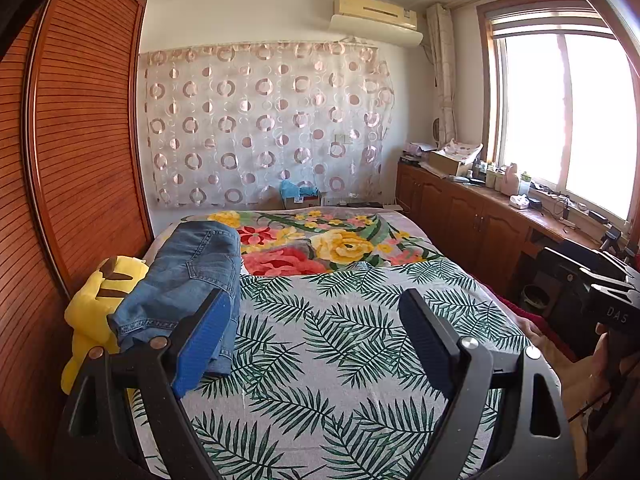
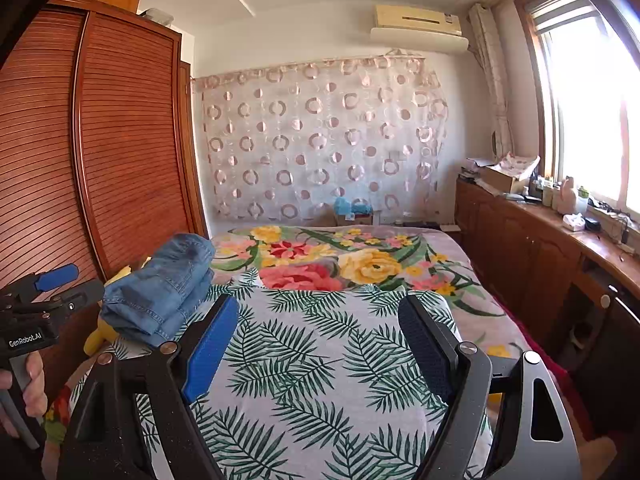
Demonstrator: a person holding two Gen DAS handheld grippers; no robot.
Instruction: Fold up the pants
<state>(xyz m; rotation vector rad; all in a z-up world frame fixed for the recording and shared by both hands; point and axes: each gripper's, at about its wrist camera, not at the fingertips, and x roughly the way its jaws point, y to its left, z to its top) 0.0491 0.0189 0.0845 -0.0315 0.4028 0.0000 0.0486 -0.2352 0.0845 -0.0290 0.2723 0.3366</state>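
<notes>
left gripper (image 1: pixel 316 316): jaws are held wide, nothing is seen between the blue pads, only leaf-print bedspread (image 1: pixel 340 360) below.
right gripper (image 2: pixel 318 320): jaws are likewise spread wide and empty, pointed along the bed over the same spread.
pants (image 1: pixel 188 276): blue denim, found on the left edge of the bed, already bunched or part-folded into a thick stack; exact layering cannot be told.
pants vs jaws: offset to the left of both grippers, apart from the pads; in the left wrist view the left finger only overlaps them visually.
long axis: judged to run roughly away from the cameras, along the bed's length, hem end nearest.
nearer hand: left gripper is judged nearer; from the right wrist view the stack (image 2: pixel 160 292) lies further off to the left, beyond the left gripper's body.
neighbour: yellow plush toy (image 1: pixel 96 304) is pressed against the pants' left side, partly under them.
next move (judgement): a leftward reach is needed, likely led by the left hand; snagging the plush is the risk.
</notes>
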